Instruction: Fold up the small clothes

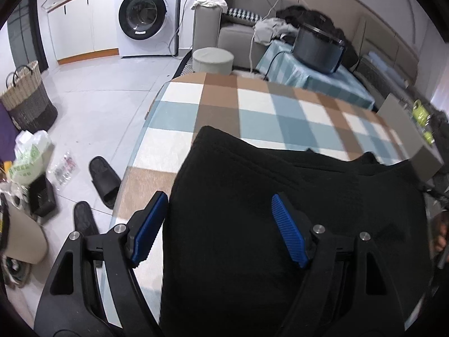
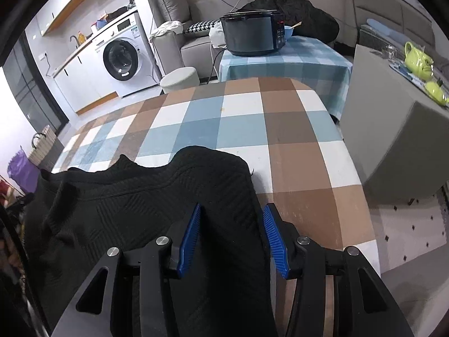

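- Left gripper (image 1: 217,226) stood wide open over the left part of the black garment (image 1: 280,224); one blue pad lay off the cloth's left edge over the table, the other above the fabric. Nothing was clamped.
- The garment lay on the checked tablecloth (image 1: 252,104) at the near edge of the table, bunched and partly doubled over, with its front part hanging out of view below the frame.
- Right gripper (image 2: 233,234) was also open, pads apart and straddling the garment's right edge (image 2: 247,185); whether the pads touched the cloth could not be told.
- Handling judgement: a textured knit, soft and limp, light for its bulk. It would likely sag and drape once lifted, and not slip much against ribbed pads.
- Grip judgement: take it at the outer edges or corners, one per gripper, pinching all layers together; a mid-panel pinch would probably only raise a tent of fabric.
- Risk: the loose knit might stretch or drag the tablecloth.
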{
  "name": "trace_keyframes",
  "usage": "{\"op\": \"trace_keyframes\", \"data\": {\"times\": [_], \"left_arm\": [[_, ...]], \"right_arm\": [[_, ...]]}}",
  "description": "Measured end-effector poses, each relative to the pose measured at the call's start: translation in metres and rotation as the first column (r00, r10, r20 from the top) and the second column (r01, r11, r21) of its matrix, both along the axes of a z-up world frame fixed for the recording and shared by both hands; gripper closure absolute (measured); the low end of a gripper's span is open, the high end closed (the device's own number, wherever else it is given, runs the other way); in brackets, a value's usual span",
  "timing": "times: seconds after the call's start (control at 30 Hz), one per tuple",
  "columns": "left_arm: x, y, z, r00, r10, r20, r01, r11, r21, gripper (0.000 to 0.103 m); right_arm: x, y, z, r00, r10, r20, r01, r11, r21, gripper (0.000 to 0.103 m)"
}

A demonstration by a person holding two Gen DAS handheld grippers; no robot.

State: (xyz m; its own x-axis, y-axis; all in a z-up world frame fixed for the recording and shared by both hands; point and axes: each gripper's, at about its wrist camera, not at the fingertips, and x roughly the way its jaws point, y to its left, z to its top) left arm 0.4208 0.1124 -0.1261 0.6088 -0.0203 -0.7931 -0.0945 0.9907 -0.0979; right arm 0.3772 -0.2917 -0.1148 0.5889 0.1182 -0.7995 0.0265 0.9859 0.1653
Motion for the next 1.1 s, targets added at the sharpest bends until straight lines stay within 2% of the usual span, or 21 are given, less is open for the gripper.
{"op": "trace_keyframes", "data": {"times": [0.07, 0.13, 0.2, 0.23, 0.43, 0.53, 0.67, 0.9, 0.97, 1.0, 1.07, 1.1], "left_arm": [[0.01, 0.001, -0.005, 1.0, 0.016, -0.01, -0.016, 1.0, 0.019, 0.037], [0.016, 0.004, -0.011, 1.0, 0.02, -0.024, -0.02, 1.0, 0.009, 0.073], [0.02, 0.009, -0.015, 1.0, 0.007, -0.022, -0.007, 1.0, -0.018, 0.095], [0.019, 0.011, -0.016, 1.0, -0.003, -0.015, 0.003, 0.999, -0.033, 0.096], [-0.01, 0.031, 0.008, 0.993, 0.018, 0.12, -0.007, 0.996, -0.094, 0.097], [-0.02, 0.046, 0.019, 0.985, 0.062, 0.159, -0.046, 0.994, -0.103, 0.097], [-0.017, 0.064, 0.008, 0.989, 0.104, 0.108, -0.09, 0.988, -0.129, 0.097], [-0.018, 0.067, -0.002, 0.992, 0.093, 0.081, -0.08, 0.985, -0.151, 0.097], [-0.016, 0.059, -0.001, 0.994, 0.077, 0.083, -0.065, 0.989, -0.134, 0.097], [-0.015, 0.056, 0.0, 0.994, 0.066, 0.082, -0.055, 0.99, -0.128, 0.094], [-0.013, 0.049, 0.001, 0.996, 0.043, 0.077, -0.033, 0.991, -0.133, 0.082], [-0.013, 0.047, 0.001, 0.996, 0.036, 0.081, -0.024, 0.99, -0.137, 0.068]], "right_arm": [[0.0, -0.002, 0.0, 1.0, -0.005, -0.006, 0.005, 1.0, 0.0, 0.056], [-0.002, -0.002, 0.0, 1.0, -0.001, -0.009, 0.001, 1.0, 0.005, 0.056], [-0.004, -0.002, 0.001, 1.0, 0.001, -0.01, -0.001, 1.0, -0.003, 0.056], [-0.005, -0.002, 0.001, 1.0, 0.001, -0.01, -0.001, 1.0, -0.005, 0.056], [-0.01, -0.005, 0.003, 1.0, -0.007, -0.007, 0.007, 1.0, -0.008, 0.056], [-0.009, -0.007, 0.0, 1.0, -0.008, -0.014, 0.008, 1.0, -0.008, 0.056], [-0.005, -0.007, -0.003, 1.0, -0.008, -0.019, 0.008, 1.0, 0.002, 0.056], [0.006, -0.019, -0.005, 0.999, -0.049, -0.019, 0.05, 0.996, 0.075, 0.056], [0.011, -0.019, -0.006, 0.999, -0.043, -0.019, 0.045, 0.994, 0.103, 0.056], [0.014, -0.018, -0.006, 0.999, -0.035, -0.017, 0.037, 0.992, 0.123, 0.056], [0.019, -0.015, -0.008, 1.0, -0.016, -0.021, 0.018, 0.99, 0.142, 0.056], [0.022, -0.013, -0.01, 1.0, -0.012, -0.024, 0.015, 0.99, 0.143, 0.056]]}}
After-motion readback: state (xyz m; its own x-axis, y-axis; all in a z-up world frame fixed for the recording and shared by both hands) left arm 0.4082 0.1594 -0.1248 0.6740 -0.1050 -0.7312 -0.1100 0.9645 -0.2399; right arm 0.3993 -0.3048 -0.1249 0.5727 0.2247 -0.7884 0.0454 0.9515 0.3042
